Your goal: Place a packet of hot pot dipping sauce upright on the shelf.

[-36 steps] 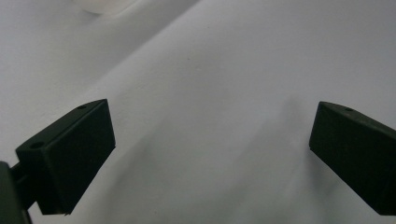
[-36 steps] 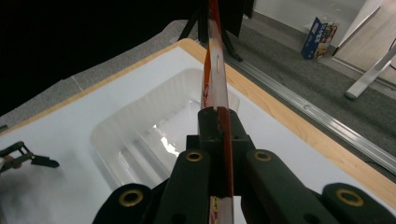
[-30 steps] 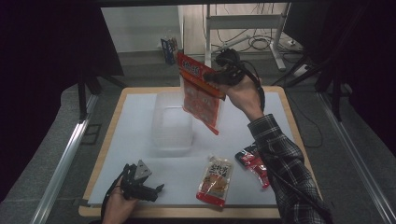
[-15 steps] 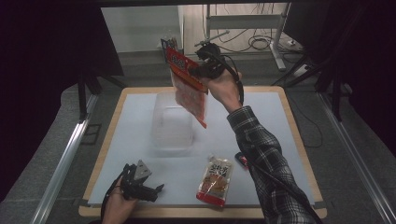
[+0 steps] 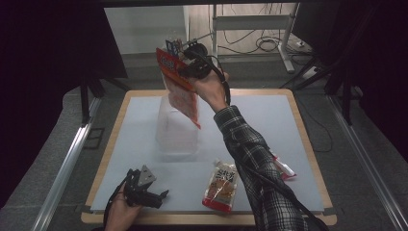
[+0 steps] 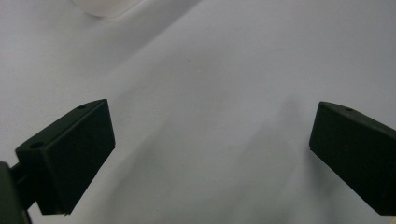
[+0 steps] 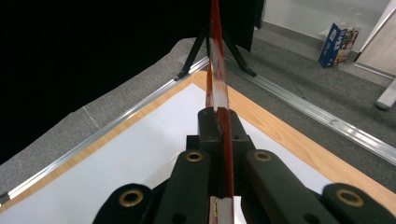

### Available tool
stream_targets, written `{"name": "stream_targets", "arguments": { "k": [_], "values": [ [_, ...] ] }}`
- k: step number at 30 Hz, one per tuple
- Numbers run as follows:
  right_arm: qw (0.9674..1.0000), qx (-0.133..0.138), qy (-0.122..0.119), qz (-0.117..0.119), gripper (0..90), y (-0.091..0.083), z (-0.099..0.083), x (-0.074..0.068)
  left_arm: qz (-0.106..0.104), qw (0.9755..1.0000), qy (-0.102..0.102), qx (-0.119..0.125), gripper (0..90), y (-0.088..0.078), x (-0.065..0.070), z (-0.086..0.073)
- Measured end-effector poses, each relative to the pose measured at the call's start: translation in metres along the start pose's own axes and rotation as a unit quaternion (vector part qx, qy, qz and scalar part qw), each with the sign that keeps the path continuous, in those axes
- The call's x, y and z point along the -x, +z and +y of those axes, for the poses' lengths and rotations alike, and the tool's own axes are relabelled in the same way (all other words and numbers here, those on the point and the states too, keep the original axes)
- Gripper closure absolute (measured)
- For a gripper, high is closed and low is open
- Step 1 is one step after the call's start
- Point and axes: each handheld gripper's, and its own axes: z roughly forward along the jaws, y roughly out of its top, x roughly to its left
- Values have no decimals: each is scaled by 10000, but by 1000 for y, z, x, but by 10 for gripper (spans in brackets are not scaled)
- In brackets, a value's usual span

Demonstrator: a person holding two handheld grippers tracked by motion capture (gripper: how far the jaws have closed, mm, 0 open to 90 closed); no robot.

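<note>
While the left gripper [image 5: 161, 195] rests low at the near left edge of the white table mat [image 5: 269, 120], jaws spread wide over bare surface with nothing between them, it plays no part in the work at hand. Right of it, toward the middle of the mat, stands a clear plastic container [image 5: 177, 130], open at the top as far as can be told. Held high above its far rim is a red-and-orange snack packet [image 5: 180, 86], hanging tilted, lower corner pointing down toward the container's mouth. The right gripper [image 5: 185, 67] is clenched on the packet's upper edge; its own view shows the film pinched edge-on between closed jaws. Likely step: lowering the packet into the container. To do it well, bring the lower corner squarely over the opening first, keep the packet hanging near vertical so it slides in without catching the rim, and let go only once most of it is inside; the light container could tip if nudged. Further right, near the front edge, a second pouch [image 5: 220, 185] lies flat, and a small red-and-white sachet [image 5: 284, 168] shows partly beside the plaid sleeve [image 5: 250, 154].
</note>
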Motion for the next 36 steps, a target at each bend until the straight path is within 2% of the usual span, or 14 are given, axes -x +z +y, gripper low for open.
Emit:
{"name": "stream_targets", "arguments": {
  "k": [5,11,17,18,20,21,23,27,36],
  "values": [
    [10000,17,-7,2,890,8,4,-3,16,10000,2,-10,3,-1,0,-1],
    [10000,-67,46,17,889,21,-3,-2,41,10000,-11,-5,3,-2,0,-1],
    [9998,-165,128,-54,889,30,-15,7,44,10000,0,-15,3,-1,0,-1],
    [9996,-185,183,-86,889,32,-21,14,48,10000,2,-14,3,-1,0,-2],
    [9995,-209,211,-109,888,32,-23,16,49,10000,2,-18,3,-1,1,-1],
    [9993,-197,269,-179,888,32,-28,22,51,10000,9,-25,3,-1,1,-1],
    [9992,-199,298,-177,888,31,-32,28,50,10000,11,-29,3,-1,1,-1],
    [9993,-199,254,-213,887,29,-36,32,48,10000,7,-42,3,0,1,-1],
    [9988,-301,163,-343,887,29,-39,28,50,10000,31,-63,3,0,2,-1]
  ]
}}
